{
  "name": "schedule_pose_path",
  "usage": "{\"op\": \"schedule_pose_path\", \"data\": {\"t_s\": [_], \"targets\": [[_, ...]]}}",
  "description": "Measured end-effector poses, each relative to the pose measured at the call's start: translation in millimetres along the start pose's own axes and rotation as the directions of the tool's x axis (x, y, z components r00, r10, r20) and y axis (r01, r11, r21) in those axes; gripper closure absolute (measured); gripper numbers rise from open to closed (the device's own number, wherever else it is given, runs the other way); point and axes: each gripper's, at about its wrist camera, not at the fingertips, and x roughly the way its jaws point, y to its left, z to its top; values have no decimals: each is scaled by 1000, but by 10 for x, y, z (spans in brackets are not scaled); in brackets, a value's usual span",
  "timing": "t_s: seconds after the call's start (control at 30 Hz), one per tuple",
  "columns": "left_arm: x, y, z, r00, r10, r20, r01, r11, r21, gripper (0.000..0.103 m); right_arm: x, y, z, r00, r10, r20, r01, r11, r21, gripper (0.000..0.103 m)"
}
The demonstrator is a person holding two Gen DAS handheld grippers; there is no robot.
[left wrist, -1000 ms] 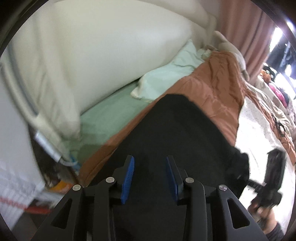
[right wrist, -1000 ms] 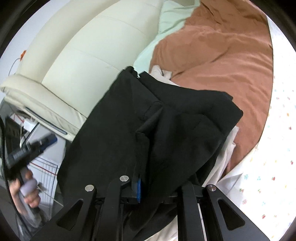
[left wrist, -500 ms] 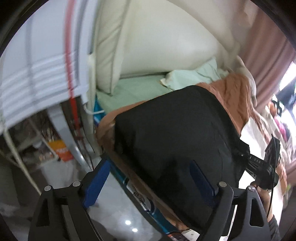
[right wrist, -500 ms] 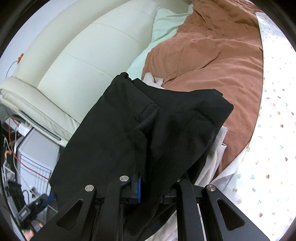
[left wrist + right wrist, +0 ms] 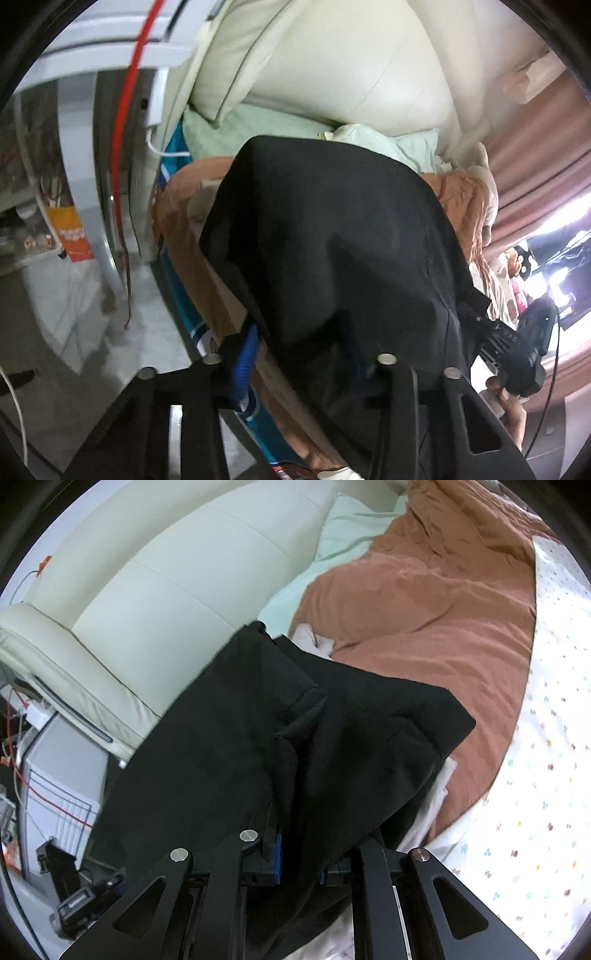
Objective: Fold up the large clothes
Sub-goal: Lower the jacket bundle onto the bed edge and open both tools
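While the right tongs (image 5: 297,864) hold a pinched fold of the black garment (image 5: 258,746) draped over the bed's edge, the left tongs (image 5: 301,356) have just been closing around its hanging corner, seemingly gripping it. That bite looks shallow, so the cloth could slip. Underneath, the rumpled brown blanket (image 5: 424,620) and white clothing (image 5: 436,797) may snag it.
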Motion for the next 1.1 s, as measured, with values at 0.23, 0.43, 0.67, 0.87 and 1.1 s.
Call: {"op": "schedule_pose_path", "data": {"t_s": [0.23,0.43,0.67,0.87,1.1], "targets": [[66,-125,93,1000,13,-6,-13,999,30,66,-120,-29,74,999,27,32,-27,1000,10,91],[99,-93,31,1000,26,-4,-26,999,42,62,47,-260,-157,1000,14,6,-14,998,60,91],[-12,-46,-86,996,91,13,-92,994,53,46,30,-426,-237,1000,-11,-29,14,994,107,77],[-144,-149,-237,989,143,28,-145,985,91,46,-230,-530,-249,998,-67,-13,68,992,108,69],[-333,-435,-426,986,158,48,-164,973,164,45,-683,-534,-336,996,-91,17,91,995,37,69]]}}
